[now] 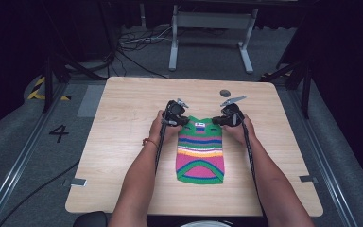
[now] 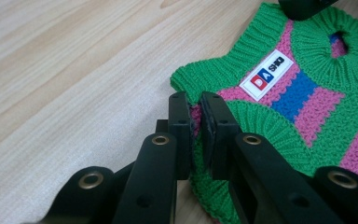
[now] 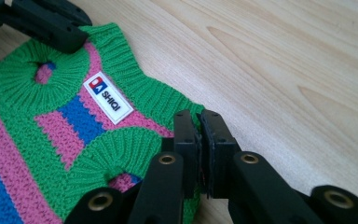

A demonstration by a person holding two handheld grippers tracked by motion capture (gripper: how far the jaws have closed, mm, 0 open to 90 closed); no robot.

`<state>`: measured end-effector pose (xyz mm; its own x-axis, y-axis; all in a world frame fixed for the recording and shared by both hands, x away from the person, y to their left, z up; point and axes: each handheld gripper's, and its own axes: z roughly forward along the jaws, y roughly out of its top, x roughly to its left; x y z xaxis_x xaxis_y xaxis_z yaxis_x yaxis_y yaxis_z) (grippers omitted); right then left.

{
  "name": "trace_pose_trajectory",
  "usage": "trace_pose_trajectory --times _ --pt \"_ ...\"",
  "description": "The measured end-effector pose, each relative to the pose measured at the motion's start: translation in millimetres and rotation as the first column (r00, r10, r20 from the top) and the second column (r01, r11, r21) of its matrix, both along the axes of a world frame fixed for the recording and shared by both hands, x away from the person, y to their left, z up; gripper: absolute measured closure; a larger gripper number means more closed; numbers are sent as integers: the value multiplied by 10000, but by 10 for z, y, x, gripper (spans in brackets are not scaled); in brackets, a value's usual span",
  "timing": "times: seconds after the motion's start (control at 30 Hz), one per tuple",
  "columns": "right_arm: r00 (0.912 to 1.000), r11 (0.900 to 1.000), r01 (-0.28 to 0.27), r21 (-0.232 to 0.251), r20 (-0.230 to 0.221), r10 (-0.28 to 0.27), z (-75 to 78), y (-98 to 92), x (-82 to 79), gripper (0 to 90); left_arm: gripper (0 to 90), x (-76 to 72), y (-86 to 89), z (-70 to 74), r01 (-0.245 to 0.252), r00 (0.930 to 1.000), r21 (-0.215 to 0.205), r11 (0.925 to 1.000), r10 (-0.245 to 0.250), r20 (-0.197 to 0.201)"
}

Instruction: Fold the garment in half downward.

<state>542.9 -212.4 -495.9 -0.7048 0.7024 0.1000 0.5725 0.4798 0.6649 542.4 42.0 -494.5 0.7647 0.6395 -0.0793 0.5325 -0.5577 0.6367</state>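
A small knitted vest (image 1: 201, 156) with green, pink and blue stripes lies flat on the wooden table (image 1: 123, 142), neck end away from me. It carries a white label (image 2: 266, 74) just below the neck hole. My left gripper (image 1: 185, 121) is shut on the vest's left shoulder edge; pink and green knit (image 2: 196, 116) sits pinched between its jaws. My right gripper (image 1: 216, 122) is shut on the opposite shoulder, where the green rib (image 3: 193, 111) runs in between the closed pads. In each gripper view the other gripper's black tip (image 2: 303, 7) (image 3: 51, 23) lies by the neck hole.
A dark round disc (image 1: 225, 93) lies on the table beyond the grippers. Behind the far edge stands a grey metal frame (image 1: 212, 28) with cables (image 1: 137, 42) on the floor. Bare tabletop extends left and right of the vest.
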Motion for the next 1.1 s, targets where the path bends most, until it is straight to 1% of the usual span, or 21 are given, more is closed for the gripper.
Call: trace_pose_trajectory --times 0.03,0.1,0.2,0.27,0.3,0.33,0.4,0.47,0.53,0.57,0.63,0.67,0.7,0.73,0.77,0.8,0.9,0.93,1.0,1.03,1.1 --pt "10000 10000 -13 -38 79 13 20 6 -5 866 832 -1 -2 6 -51 10000 -15 10000 51 45" --pt "9997 9999 -78 98 232 76 74 8 -18 867 833 -8 9 38 -139 9996 -121 9998 142 242" --pt "9979 9997 -176 193 622 164 192 -5 -47 867 833 -43 42 116 -107 9993 -342 9994 119 349" --pt "9956 9988 -379 295 873 352 269 -8 -78 867 832 -59 56 143 -28 9989 -350 9994 44 462" --pt "9956 9988 -379 295 873 352 269 -8 -78 867 832 -89 73 182 63 9986 -370 9993 -44 524" --pt "9921 9976 -608 346 1121 566 362 4 -138 868 832 -113 88 216 210 9976 -307 9993 -189 663" --pt "9899 9966 -737 366 1239 686 401 12 -169 868 832 -179 122 290 502 9948 -269 9984 -476 896" --pt "9829 9935 -1066 390 1548 994 486 30 -252 869 833 -259 163 367 845 9901 -207 9962 -816 1142" --pt "9765 9912 -1299 270 1771 1231 537 46 -315 868 833 -327 198 424 976 9875 -189 9950 -945 1264" --pt "9730 9897 -1401 310 1893 1318 567 50 -353 868 833 -357 211 447 1102 9839 -102 9939 -1076 1426" --pt "9665 9855 -1665 342 2038 1562 617 58 -415 868 832 -407 237 490 1367 9787 -27 9906 -1347 1547" --pt "9650 9845 -1718 360 2072 1608 635 59 -437 868 832 -452 249 515 1417 9767 -105 9899 -1381 1643" --pt "9591 9808 -1895 453 2225 1750 669 57 -482 868 832 -479 257 536 1557 9735 -8 9878 -1533 1694" --pt "9564 9783 -2009 503 2262 1848 691 57 -515 868 831 -512 262 553 1697 9699 -11 9855 -1668 1776" --pt "9533 9765 -2091 526 2336 1915 706 56 -549 868 831 -512 262 553 1697 9699 -11 9855 -1668 1776" --pt "9533 9765 -2091 526 2336 1915 706 56 -549 868 831 -545 262 565 1799 9672 -80 9837 -1754 1838" --pt "9442 9687 -2419 553 2435 2218 729 54 -648 868 832 -639 252 599 2098 9579 108 9777 -2077 1982" --pt "9407 9672 -2490 506 2503 2291 731 50 -676 868 833 -674 250 609 2205 9543 87 9753 -2176 2050" --pt "9348 9606 -2712 611 2544 2478 731 37 -743 868 834 -729 250 622 2319 9502 169 9726 -2302 2101" --pt "9330 9592 -2764 601 2563 2528 728 31 -773 868 835 -758 251 628 2417 9463 230 9701 -2409 2156" --pt "9296 9555 -2881 640 2583 2630 719 11 -826 868 836 -814 256 641 2555 9417 239 9665 -2544 2204"
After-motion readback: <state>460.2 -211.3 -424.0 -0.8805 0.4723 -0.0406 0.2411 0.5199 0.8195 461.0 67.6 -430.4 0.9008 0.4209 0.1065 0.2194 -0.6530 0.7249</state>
